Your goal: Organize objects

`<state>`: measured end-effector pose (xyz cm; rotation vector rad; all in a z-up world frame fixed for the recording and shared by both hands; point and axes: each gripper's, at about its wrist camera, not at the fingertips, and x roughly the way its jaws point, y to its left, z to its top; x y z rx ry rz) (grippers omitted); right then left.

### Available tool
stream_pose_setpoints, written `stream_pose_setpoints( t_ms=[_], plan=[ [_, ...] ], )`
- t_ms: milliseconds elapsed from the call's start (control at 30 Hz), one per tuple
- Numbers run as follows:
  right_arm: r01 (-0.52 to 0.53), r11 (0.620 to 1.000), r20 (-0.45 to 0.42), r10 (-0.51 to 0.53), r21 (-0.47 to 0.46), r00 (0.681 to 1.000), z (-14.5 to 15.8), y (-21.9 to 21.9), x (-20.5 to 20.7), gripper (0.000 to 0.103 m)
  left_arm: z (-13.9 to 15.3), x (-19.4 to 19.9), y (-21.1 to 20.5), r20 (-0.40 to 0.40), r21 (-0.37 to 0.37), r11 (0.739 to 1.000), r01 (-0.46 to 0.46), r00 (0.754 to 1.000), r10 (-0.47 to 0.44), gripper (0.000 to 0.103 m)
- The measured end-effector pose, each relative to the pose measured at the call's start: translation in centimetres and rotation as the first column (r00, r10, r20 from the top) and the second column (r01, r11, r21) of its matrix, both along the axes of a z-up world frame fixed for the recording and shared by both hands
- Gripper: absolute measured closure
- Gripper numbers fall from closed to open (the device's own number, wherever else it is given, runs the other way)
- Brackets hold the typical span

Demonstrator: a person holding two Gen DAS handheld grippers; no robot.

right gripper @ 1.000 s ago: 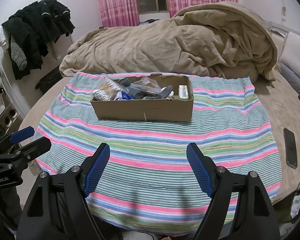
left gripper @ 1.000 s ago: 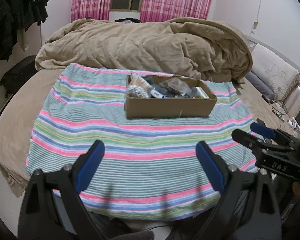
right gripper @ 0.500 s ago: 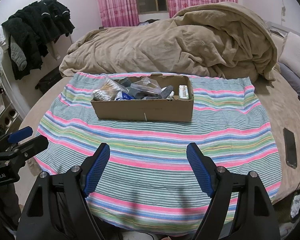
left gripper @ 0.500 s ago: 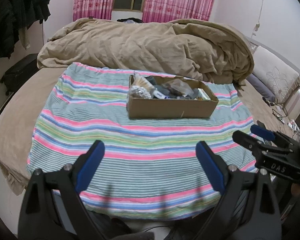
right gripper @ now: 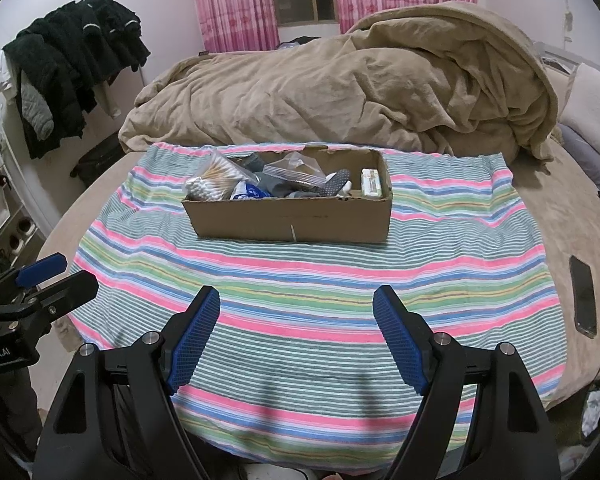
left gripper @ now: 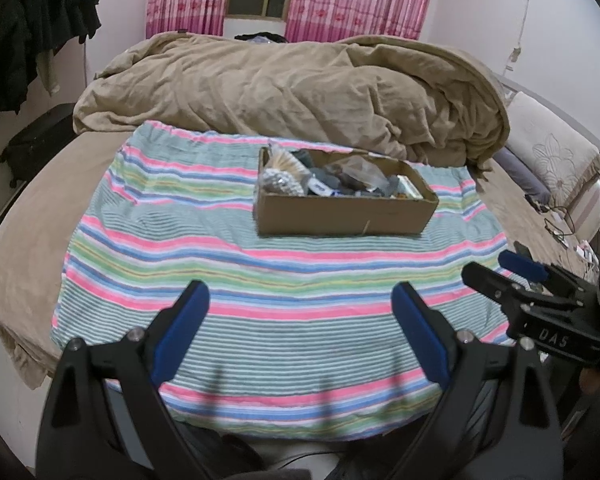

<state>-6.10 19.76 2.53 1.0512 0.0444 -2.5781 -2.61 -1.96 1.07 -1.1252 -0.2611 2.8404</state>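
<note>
A brown cardboard box [left gripper: 346, 214] [right gripper: 292, 220] sits on a striped towel [left gripper: 260, 280] [right gripper: 300, 280] spread over the bed. It holds several small items: a bag of cotton swabs [right gripper: 216, 180], a clear plastic bag [right gripper: 296, 170], a dotted grey sock [right gripper: 336, 184] and a small white carton [right gripper: 371, 184]. My left gripper [left gripper: 300, 304] hangs open over the towel's near edge, well short of the box, nothing between its blue pads. My right gripper [right gripper: 297, 308] is likewise open and empty. Each gripper shows at the side of the other's view.
A crumpled tan duvet [right gripper: 360, 92] is heaped behind the box. A black phone [right gripper: 583, 294] lies on the bed at the right. Dark clothes [right gripper: 72, 64] hang at the left wall. Pillows [left gripper: 548, 152] and cables [left gripper: 556, 220] sit at the right.
The left wrist view has shifted very slightly, so the box sits a touch lower and to the right. The grippers' openings are unchanged and nothing was picked up.
</note>
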Motion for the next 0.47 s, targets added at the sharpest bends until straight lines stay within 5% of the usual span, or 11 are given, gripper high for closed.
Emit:
stream_pose_setpoints(
  t_ms=[467],
  plan=[
    [-0.002, 1.000, 0.012, 0.002, -0.004, 1.000, -0.67, -0.19, -0.45, 0.021, -0.78, -0.72, 0.50, 0.000, -0.029, 0.999, 0.021, 1.000, -0.021, 0.009]
  ],
)
